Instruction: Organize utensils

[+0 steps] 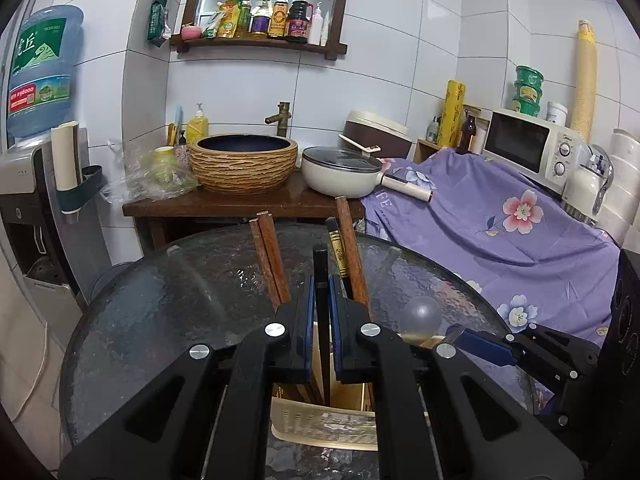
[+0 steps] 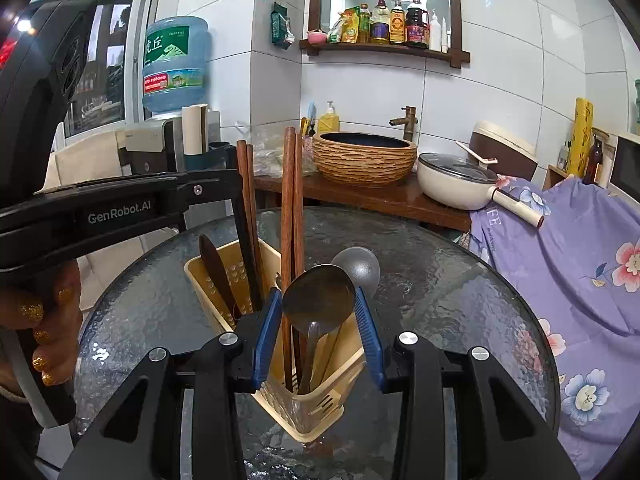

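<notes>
Both grippers are loaded over the cream holder (image 2: pixel 304 400) on the glass table (image 2: pixel 460 300): left gripper (image 1: pixel 320 308) clamped on a black chopstick (image 1: pixel 320 264), right gripper (image 2: pixel 318 312) pinching a steel spoon (image 2: pixel 318 292), each to be kept upright and released only once seated inside.
</notes>
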Tool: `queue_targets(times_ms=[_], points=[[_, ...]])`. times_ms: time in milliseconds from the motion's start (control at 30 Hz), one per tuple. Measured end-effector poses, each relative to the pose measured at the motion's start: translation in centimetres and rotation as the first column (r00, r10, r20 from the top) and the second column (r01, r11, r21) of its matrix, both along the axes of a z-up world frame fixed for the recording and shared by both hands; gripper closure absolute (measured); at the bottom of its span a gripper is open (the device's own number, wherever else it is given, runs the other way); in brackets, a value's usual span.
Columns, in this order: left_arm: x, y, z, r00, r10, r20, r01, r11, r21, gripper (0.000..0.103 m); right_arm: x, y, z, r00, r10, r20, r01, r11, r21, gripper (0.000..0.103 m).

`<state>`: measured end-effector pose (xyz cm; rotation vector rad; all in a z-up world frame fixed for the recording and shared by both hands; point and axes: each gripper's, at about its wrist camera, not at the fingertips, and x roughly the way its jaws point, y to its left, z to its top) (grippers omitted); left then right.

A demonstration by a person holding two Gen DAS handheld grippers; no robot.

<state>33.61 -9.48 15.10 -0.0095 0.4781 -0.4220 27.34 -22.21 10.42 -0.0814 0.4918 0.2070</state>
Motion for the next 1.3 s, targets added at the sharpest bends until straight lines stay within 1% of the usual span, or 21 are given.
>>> queue_targets(times_ms=[33, 67, 100, 133, 167, 233, 300, 333, 367, 400, 467, 533, 567, 600, 633, 733, 800, 933, 1067, 1167, 1300], points=[[-0.1, 0.0, 0.0, 1.000, -0.004, -0.002, 0.004, 1.000, 0.002, 0.095, 0.0, 0.0, 0.0, 1.000, 0.000, 0.000, 0.000, 1.000, 0.003, 0.065], [-0.1, 0.0, 0.1, 1.000, -0.008, -0.003, 0.008, 1.000, 0.006, 0.094, 0.0, 0.0, 0.0, 1.000, 0.006, -0.001, -0.006, 1.000, 0.005, 0.059], [-0.2, -0.1, 0.2, 1.000, -0.005, 0.003, 0.005, 1.000, 0.011, 0.093, -0.1, 0.1, 0.0, 1.000, 0.006, 0.002, -0.006, 1.000, 0.001, 0.047], [-0.4, 0.0, 0.3, 1.000, 0.004, 0.014, -0.004, 1.000, 0.015, 0.084, -0.3, 0.2, 0.0, 1.000, 0.003, 0.018, -0.003, 1.000, -0.008, 0.044], [-0.5, 0.1, 0.5, 1.000, 0.008, 0.022, -0.008, 1.000, 0.015, 0.065, -0.6, 0.3, 0.1, 1.000, 0.001, 0.029, -0.001, 1.000, -0.014, 0.040], [-1.1, 0.8, 1.0, 0.999, 0.019, 0.043, -0.018, 1.000, -0.015, 0.041, -1.2, 0.4, 0.3, 0.999, -0.003, 0.047, 0.004, 1.000, -0.021, 0.040], [-1.9, 1.6, 1.5, 0.997, 0.034, 0.064, -0.031, 0.999, -0.043, 0.039, -1.8, 0.2, 0.6, 0.998, -0.005, 0.057, 0.005, 1.000, -0.009, 0.038], [-2.4, 2.1, 1.8, 0.997, 0.035, 0.072, -0.032, 0.999, -0.043, 0.034, -2.3, 0.0, 0.8, 0.998, -0.007, 0.065, 0.007, 1.000, 0.001, 0.037], [-3.0, 2.5, 1.9, 0.996, 0.041, 0.081, -0.038, 0.998, -0.040, 0.027, -2.8, -0.2, 0.9, 0.998, -0.007, 0.070, 0.006, 1.000, 0.012, 0.034], [-3.7, 2.9, 2.0, 0.994, 0.056, 0.094, -0.052, 0.998, -0.039, 0.023, -3.3, -0.3, 1.0, 0.997, -0.007, 0.072, 0.005, 1.000, 0.022, 0.028], [-5.6, 4.0, 1.9, 0.989, 0.079, 0.123, -0.075, 0.996, -0.040, 0.012, -4.7, -0.6, 1.2, 0.997, -0.016, 0.079, 0.013, 0.999, 0.043, 0.019], [-7.6, 5.2, 1.2, 0.988, 0.089, 0.127, -0.085, 0.996, -0.037, 0.008, -6.9, -0.8, 1.1, 0.994, -0.025, 0.106, 0.018, 0.998, 0.063, 0.013], [-8.4, 5.7, 0.7, 0.987, 0.098, 0.124, -0.094, 0.995, -0.038, 0.006, -7.9, -0.8, 1.0, 0.992, -0.031, 0.120, 0.022, 0.997, 0.068, 0.008], [-9.0, 6.1, 0.2, 0.987, 0.106, 0.120, -0.102, 0.994, -0.041, 0.006, -8.6, -0.8, 0.9, 0.991, -0.036, 0.132, 0.027, 0.997, 0.071, 0.006], [-10.0, 6.9, -0.7, 0.986, 0.124, 0.111, -0.120, 0.992, -0.047, 0.006, -9.9, -0.7, 0.6, 0.988, -0.045, 0.147, 0.034, 0.997, 0.076, 0.006], [-12.4, 8.5, -3.6, 0.983, 0.167, 0.070, -0.163, 0.985, -0.062, 0.006, -12.4, -0.5, -0.6, 0.987, -0.047, 0.153, 0.031, 0.994, 0.108, 0.006], [-14.4, 9.3, -5.5, 0.981, 0.187, 0.051, -0.184, 0.981, -0.060, 0.006, -14.5, -0.2, -1.9, 0.985, -0.063, 0.163, 0.040, 0.989, 0.140, 0.006], [-18.4, 9.8, -8.3, 0.977, 0.209, 0.044, -0.208, 0.978, -0.036, 0.006, -17.8, 0.3, -4.0, 0.985, -0.064, 0.162, 0.033, 0.982, 0.187, 0.006], [-21.3, 9.6, -10.4, 0.971, 0.236, 0.023, -0.237, 0.971, 0.014, 0.006, -21.1, 1.2, -5.4, 0.979, -0.090, 0.183, 0.060, 0.985, 0.163, 0.006], [-23.4, 9.4, -11.4, 0.969, 0.247, 0.013, -0.247, 0.969, 0.011, 0.006, -23.0, 1.7, -5.6, 0.972, -0.107, 0.207, 0.084, 0.989, 0.120, 0.006], [-26.0, 9.2, -12.0, 0.971, 0.237, 0.020, -0.237, 0.971, 0.023, 0.006, -25.2, 1.6, -5.5, 0.965, -0.114, 0.235, 0.088, 0.989, 0.118, 0.006]])
